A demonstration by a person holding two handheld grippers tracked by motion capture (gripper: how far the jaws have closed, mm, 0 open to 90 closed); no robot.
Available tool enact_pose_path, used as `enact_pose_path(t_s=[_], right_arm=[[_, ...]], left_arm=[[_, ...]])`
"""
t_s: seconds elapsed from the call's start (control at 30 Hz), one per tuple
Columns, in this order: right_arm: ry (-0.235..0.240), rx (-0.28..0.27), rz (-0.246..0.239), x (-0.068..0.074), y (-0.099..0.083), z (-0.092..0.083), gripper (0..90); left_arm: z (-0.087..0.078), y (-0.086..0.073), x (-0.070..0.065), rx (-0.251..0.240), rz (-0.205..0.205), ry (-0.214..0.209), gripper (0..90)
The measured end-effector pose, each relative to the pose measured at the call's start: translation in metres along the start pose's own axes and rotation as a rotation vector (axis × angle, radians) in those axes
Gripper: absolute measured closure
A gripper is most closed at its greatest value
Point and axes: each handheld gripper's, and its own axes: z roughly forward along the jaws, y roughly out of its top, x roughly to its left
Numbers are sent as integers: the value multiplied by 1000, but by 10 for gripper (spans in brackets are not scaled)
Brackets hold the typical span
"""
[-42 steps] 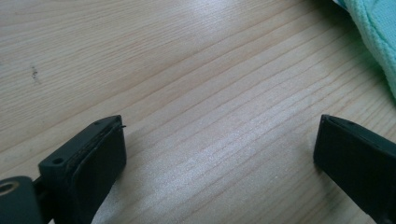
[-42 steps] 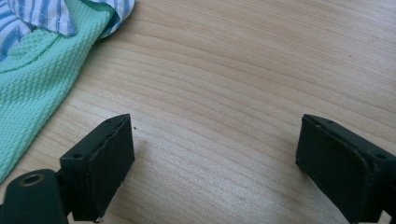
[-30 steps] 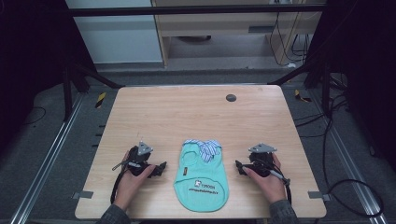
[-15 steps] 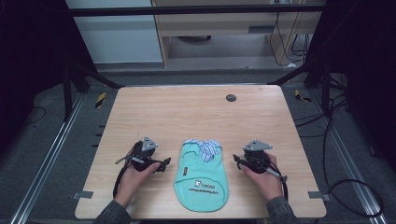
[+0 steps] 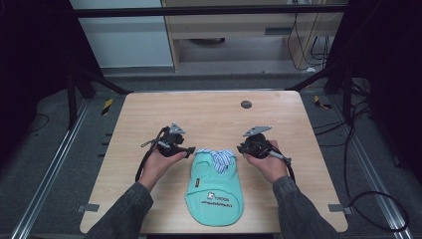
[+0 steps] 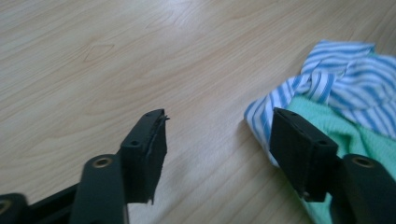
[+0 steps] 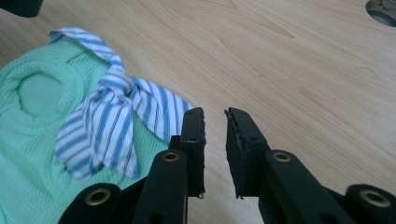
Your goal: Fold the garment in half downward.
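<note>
A small mint-green garment (image 5: 215,191) with a blue-and-white striped collar (image 5: 220,157) lies flat on the wooden table (image 5: 199,109) near its front edge. My left gripper (image 5: 188,151) hovers just left of the collar. In the left gripper view (image 6: 218,116) its jaws stand apart over bare wood. They have just been closing with nothing between them, and the collar (image 6: 345,79) lies beyond the right jaw. My right gripper (image 5: 242,148) is just right of the collar. Its jaws (image 7: 214,112) have just been closing to a narrow gap, also with nothing between them. The collar (image 7: 116,116) is beside the left jaw.
A dark round grommet (image 5: 246,104) sits in the table's far middle, also seen at the top right as the grommet (image 7: 383,11). Black frame bars stand around the table. Cables trail on the floor at the right (image 5: 368,194).
Both hands have moved away from the person along the garment's sides, from its middle up to the collar. Both pairs of jaws look narrower.
</note>
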Motion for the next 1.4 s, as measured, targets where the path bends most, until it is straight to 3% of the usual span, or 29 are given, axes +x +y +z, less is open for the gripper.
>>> enact_pose_path(t_s=[0.23,0.27,0.37,0.57,0.63,0.77,0.8,1.0,1.1,1.2,1.33,1.4], right_arm=[[15,23,-1,1,14,14,840],[23,22,10,2,15,19,844],[51,22,36,2,15,24,831],[45,53,45,6,17,36,749],[49,64,40,7,16,39,734],[47,94,37,10,9,44,699],[51,97,57,12,6,45,674],[59,142,57,15,4,47,552],[51,150,43,16,5,48,548],[58,148,41,17,6,49,629],[87,164,38,19,8,49,749],[105,176,41,20,8,49,811]], left_arm=[[7,15,-1,17,13,-19,469],[10,18,-1,12,10,-44,489],[15,19,-1,21,-3,-58,514],[28,21,-1,64,-3,-86,525],[33,19,-3,84,6,-85,511],[44,10,-5,115,-24,-101,470],[48,6,-8,128,-17,-87,465],[48,2,-12,122,18,-74,443],[48,2,-12,121,17,-78,443],[47,2,-14,123,14,-101,520],[46,1,-17,122,3,-149,734],[46,1,-18,121,3,-159,767]])
